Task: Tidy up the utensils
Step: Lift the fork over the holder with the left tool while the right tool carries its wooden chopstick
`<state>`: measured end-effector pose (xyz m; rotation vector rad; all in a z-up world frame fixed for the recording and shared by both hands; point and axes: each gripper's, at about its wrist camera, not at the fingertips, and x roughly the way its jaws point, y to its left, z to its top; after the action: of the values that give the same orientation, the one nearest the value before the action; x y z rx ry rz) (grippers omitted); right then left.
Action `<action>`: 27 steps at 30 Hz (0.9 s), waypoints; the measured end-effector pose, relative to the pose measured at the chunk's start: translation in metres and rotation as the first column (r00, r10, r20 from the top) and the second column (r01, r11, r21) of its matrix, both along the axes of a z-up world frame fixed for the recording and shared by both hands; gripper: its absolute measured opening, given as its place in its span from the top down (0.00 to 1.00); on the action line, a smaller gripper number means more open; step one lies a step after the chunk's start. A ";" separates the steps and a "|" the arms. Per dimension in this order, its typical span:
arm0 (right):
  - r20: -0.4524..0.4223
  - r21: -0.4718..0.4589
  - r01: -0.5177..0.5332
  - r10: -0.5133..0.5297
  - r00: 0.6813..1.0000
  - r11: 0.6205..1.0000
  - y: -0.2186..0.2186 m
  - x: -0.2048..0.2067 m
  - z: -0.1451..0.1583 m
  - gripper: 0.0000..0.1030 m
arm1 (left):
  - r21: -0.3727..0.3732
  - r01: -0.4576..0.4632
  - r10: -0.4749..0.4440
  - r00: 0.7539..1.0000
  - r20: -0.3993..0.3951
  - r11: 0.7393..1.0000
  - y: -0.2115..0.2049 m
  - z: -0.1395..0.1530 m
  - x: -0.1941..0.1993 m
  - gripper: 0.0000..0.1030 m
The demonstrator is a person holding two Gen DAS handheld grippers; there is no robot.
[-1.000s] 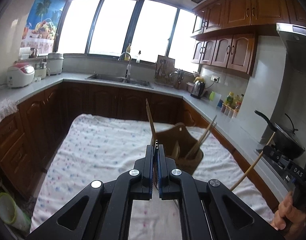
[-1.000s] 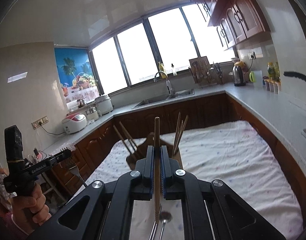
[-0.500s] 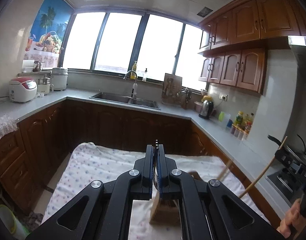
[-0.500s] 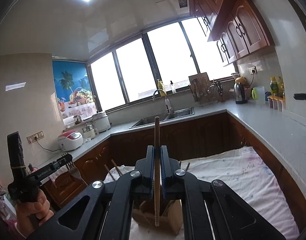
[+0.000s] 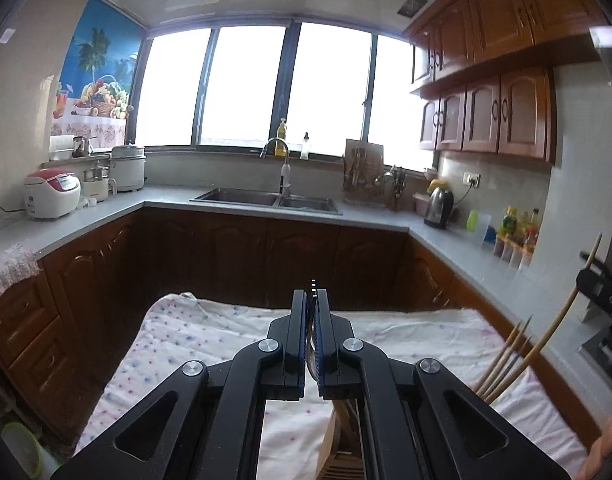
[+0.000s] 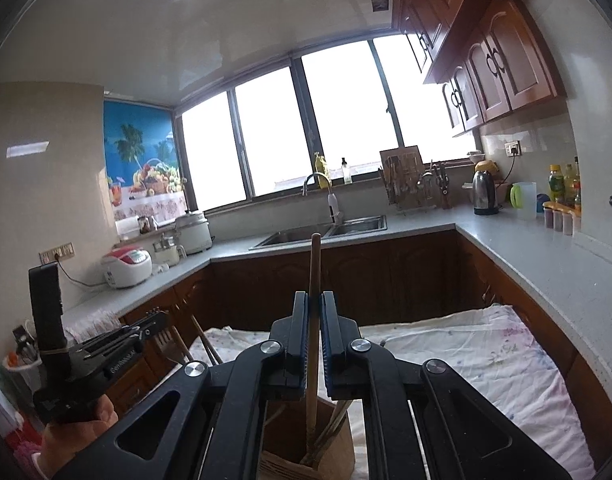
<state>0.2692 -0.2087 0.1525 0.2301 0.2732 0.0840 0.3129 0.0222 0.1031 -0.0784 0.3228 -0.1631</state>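
Note:
My right gripper (image 6: 314,308) is shut on a wooden-handled utensil (image 6: 314,280), held upright with its lower end inside the wooden utensil holder (image 6: 338,456) below the fingers. My left gripper (image 5: 314,304) is shut on a fork; only the tines (image 5: 313,283) show above the pads. In the right wrist view the left gripper (image 6: 157,322) appears at left with the fork head (image 6: 166,340) hanging from it. The holder (image 5: 344,440) sits under the left gripper too, with chopsticks (image 5: 506,360) sticking out at right. The right gripper (image 5: 598,284) shows at the far right edge.
A white dotted cloth (image 5: 209,344) covers the table. Dark wood cabinets and a grey counter (image 5: 346,216) with a sink (image 5: 265,198) wrap around behind. A rice cooker (image 5: 51,194) stands left and a kettle (image 5: 438,204) right.
Both grippers have tilted up and come in over the holder, which has dropped to the bottom of both views. The right utensil's lower end now sits inside the holder.

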 end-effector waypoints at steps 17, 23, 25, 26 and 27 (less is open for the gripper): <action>-0.128 0.085 0.001 0.010 0.992 0.996 -0.008 0.009 -0.053 0.94 | 0.021 0.066 -0.064 0.992 -0.107 0.998 -0.009 -0.029 0.026 0.98; -0.169 0.148 0.013 0.012 0.986 0.989 -0.019 0.017 -0.062 0.94 | 0.017 0.091 -0.088 0.986 -0.145 0.996 -0.009 -0.036 0.030 0.97; -0.180 0.165 0.016 0.014 0.984 0.986 -0.022 0.018 -0.067 0.94 | 0.018 0.089 -0.085 0.986 -0.145 0.996 -0.009 -0.035 0.031 0.97; -0.175 0.172 0.013 0.017 0.984 0.985 -0.023 0.017 -0.067 0.94 | 0.012 0.095 -0.092 0.983 -0.159 0.995 -0.009 -0.036 0.032 0.97; -0.176 0.173 0.014 0.017 0.984 0.985 -0.022 0.017 -0.067 0.94 | 0.009 0.092 -0.089 0.983 -0.160 0.996 -0.008 -0.037 0.031 0.97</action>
<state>0.2860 -0.2310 0.0852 0.4116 0.4439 0.0886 0.3444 0.0144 0.0662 -0.0605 0.4877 -0.2451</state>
